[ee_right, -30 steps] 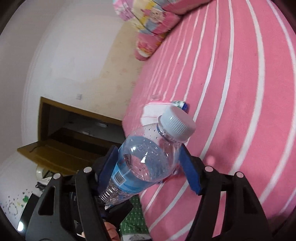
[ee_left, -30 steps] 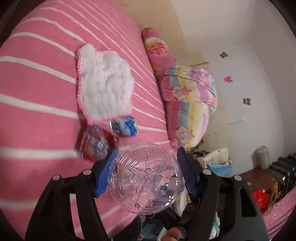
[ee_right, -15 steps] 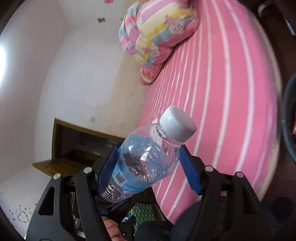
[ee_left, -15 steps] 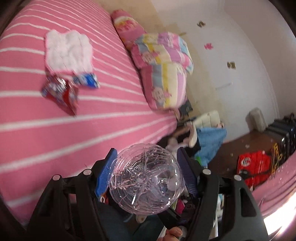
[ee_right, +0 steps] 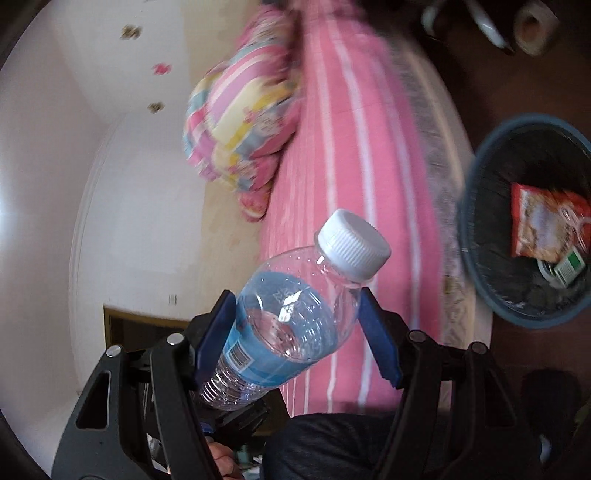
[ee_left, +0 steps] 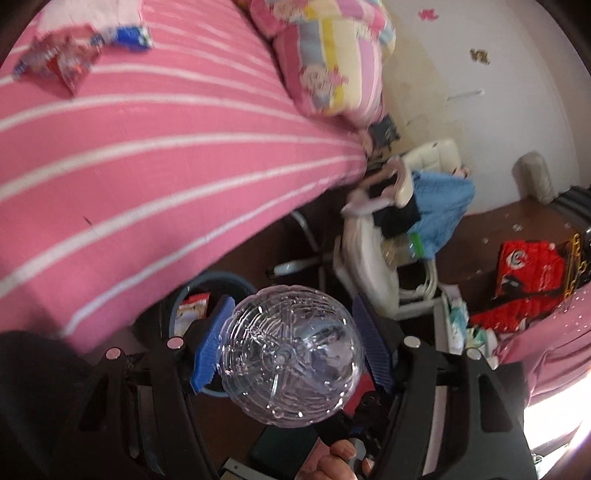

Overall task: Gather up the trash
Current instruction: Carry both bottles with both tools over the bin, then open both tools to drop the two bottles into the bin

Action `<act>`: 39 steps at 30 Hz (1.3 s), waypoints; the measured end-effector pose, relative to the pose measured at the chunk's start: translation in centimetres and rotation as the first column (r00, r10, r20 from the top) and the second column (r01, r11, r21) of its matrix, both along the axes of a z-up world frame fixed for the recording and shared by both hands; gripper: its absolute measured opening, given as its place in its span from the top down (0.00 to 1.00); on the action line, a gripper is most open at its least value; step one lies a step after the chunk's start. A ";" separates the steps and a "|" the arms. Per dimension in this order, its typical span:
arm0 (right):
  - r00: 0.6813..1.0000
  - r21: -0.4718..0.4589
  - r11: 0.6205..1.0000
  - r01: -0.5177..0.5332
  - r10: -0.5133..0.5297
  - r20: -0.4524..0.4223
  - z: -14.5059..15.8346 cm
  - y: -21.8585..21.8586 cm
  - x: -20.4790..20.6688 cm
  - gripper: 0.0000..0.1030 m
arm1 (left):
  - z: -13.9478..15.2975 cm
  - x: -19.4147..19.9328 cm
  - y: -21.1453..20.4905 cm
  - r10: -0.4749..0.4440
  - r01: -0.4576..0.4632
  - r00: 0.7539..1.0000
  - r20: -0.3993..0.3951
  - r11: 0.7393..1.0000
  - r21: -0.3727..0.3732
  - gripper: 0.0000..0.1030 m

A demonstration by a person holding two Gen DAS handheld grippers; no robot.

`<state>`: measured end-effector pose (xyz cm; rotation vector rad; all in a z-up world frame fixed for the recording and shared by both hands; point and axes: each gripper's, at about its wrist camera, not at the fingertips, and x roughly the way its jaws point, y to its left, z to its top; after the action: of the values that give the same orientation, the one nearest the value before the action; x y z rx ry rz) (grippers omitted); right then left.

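The left gripper (ee_left: 291,354) has its jaws clamped on a clear plastic bottle (ee_left: 291,356), seen from its ribbed bottom end, with one blue pad on each side of it. Just behind the jaws, to their left, stands a blue trash bin (ee_left: 221,278) on the dark floor, partly hidden by the left pad; a printed packet lies in it. Above the bin and farther left is the edge of a bed (ee_left: 147,147) with a pink cover and white stripes. Far on the bed, well up and left of the jaws, lie a red snack wrapper (ee_left: 61,62) and a blue wrapper (ee_left: 127,35), close to each other. A striped pillow (ee_left: 332,62) with cartoon prints rests at the far end of the bed. Beyond the jaws to the right is a white chair (ee_left: 369,266) loaded with blue cloth, then a red bag (ee_left: 524,269) on the floor, and a white wall.

The right gripper (ee_right: 295,314) has its jaws clamped on a water bottle (ee_right: 291,317) with a blue label and a white cap (ee_right: 354,243); the bottle is tilted, cap up and to the right. Right of the jaws, in the right wrist view, the trash bin (ee_right: 476,206) is open, with a red packet (ee_right: 543,225) and a small green-and-white item inside. Beyond the jaws runs the pink bed, blurred, then the pillow and the white wall.
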<state>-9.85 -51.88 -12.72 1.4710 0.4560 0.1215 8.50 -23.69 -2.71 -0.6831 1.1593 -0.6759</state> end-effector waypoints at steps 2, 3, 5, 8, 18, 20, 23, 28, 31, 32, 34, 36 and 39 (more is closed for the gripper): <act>1.000 0.055 0.998 0.019 -0.018 -0.022 -1.8 -1.1 -0.6 0.34 | -1.1 0.2 -1.4 -0.021 0.022 1.000 -0.016 1.000 0.018 0.39; 0.999 0.094 0.995 0.036 -0.032 -0.040 -3.2 -1.6 -0.9 0.34 | -1.5 0.4 -2.0 -0.031 0.032 0.999 -0.024 0.999 0.025 0.40; 0.997 0.142 0.988 0.060 -0.052 -0.063 -5.0 -2.6 -1.2 0.34 | -2.7 0.7 -3.3 -0.051 0.053 0.998 -0.040 0.998 0.045 0.40; 0.993 0.174 0.981 0.089 -0.074 -0.092 -6.9 -3.5 -1.5 0.34 | -4.2 1.3 -4.6 -0.070 0.074 0.996 -0.060 0.995 0.065 0.40; 0.975 0.228 0.959 0.168 -0.127 -0.183 -11.3 -5.8 -1.3 0.34 | -8.5 3.2 -8.2 -0.147 0.159 0.981 -0.123 0.983 0.095 0.40; 0.967 0.238 0.952 0.195 -0.146 -0.207 -11.8 -6.0 -1.4 0.27 | -9.1 3.3 -9.2 -0.173 0.188 0.976 -0.130 0.976 0.114 0.40; 0.931 0.220 0.930 0.296 -0.230 -0.283 -12.1 -6.4 -2.5 0.05 | -10.0 3.3 -11.0 -0.224 0.243 0.960 -0.170 0.965 0.102 0.20; 0.934 0.224 0.931 0.288 -0.222 -0.279 -11.8 -6.4 -2.6 0.05 | -10.0 2.9 -11.8 -0.243 0.262 0.956 -0.165 0.959 0.106 0.17; 0.940 0.220 0.936 0.276 -0.215 -0.264 -11.1 -6.1 -2.6 0.05 | -9.8 2.9 -11.2 -0.229 0.245 0.959 -0.168 0.966 0.082 0.17; 0.944 0.219 0.938 0.268 -0.210 -0.256 -10.8 -6.0 -2.6 0.05 | -9.7 2.9 -10.8 -0.219 0.234 0.960 -0.173 0.970 0.068 0.17; 0.949 0.219 0.942 0.255 -0.201 -0.242 -10.1 -5.8 -2.5 0.05 | -9.4 2.9 -9.6 -0.190 0.199 0.965 -0.182 0.979 0.033 0.16; 0.956 0.213 0.948 0.236 -0.188 -0.223 -9.2 -5.3 -2.3 0.05 | -8.9 2.7 -8.6 -0.172 0.174 0.968 -0.185 0.985 -0.003 0.16; 0.970 0.200 0.960 0.194 -0.156 -0.189 -7.5 -4.3 -1.8 0.05 | -7.3 2.3 -6.8 -0.147 0.138 0.976 -0.158 0.988 -0.068 0.15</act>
<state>-11.65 -56.15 -20.19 1.7392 0.4590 -0.1010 10.81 -30.48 -10.00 -0.7183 1.3536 -0.7877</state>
